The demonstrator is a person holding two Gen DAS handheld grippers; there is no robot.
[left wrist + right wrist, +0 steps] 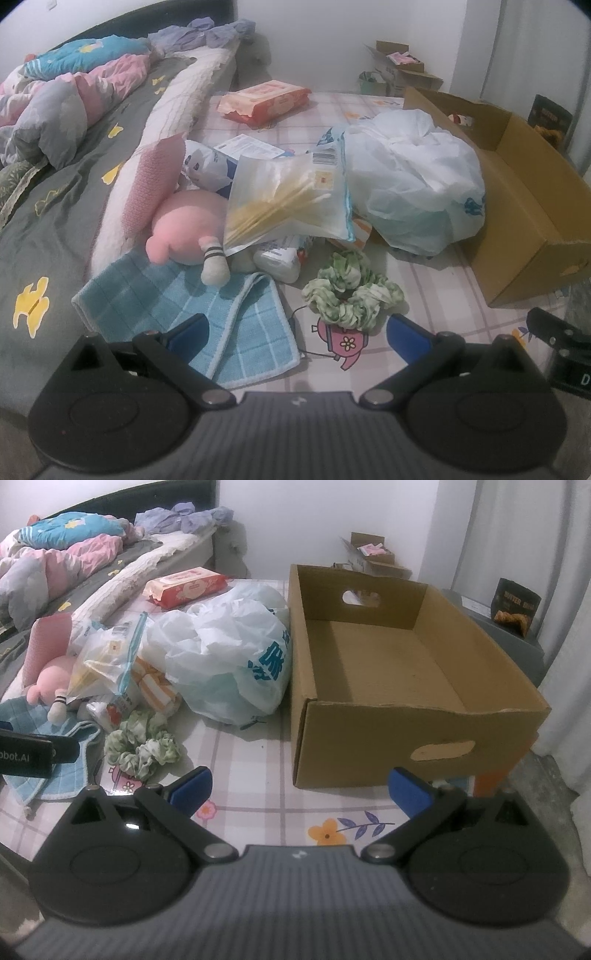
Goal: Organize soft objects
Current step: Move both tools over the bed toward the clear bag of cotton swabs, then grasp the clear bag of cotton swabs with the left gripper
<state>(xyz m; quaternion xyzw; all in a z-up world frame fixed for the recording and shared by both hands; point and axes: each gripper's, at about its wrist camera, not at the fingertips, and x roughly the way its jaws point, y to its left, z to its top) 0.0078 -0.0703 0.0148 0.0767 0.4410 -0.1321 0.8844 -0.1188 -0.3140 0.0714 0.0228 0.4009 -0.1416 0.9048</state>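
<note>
Left gripper (297,330): jaws spread wide with nothing between them; I have it hovering low over the checked sheet (424,295), its blue pads on either side of my view.

Right gripper (299,790): jaws likewise wide and empty; it faces the cardboard box (406,734), which sits at 1 o'clock in its view and looks bare inside.

Green scrunchies (351,291): just ahead of the left gripper at 12 o'clock, lying on the sheet; I judge them feather-light and springy, so I would pinch a gathered ruffle at one side, not the hollow middle; there may be two tangled together, I cannot tell for sure.

Blue towel (192,310): at 10 o'clock, folded and flat, its near corner under the left pad; limp cloth that will drape, so a hold on the folded edge seems best.

Pink plush (184,229): beyond the towel at 11 o'clock, partly under the cotton swab bag (284,199); squashy and light, and its striped leg (214,262) offers a narrow grip.

White plastic bag (413,184): further off at 1 o'clock, touching the box; slippery film, bulky, best taken at the bunched top.

Wipes packet (264,101): far at 12 o'clock, well apart from the heap.
</note>
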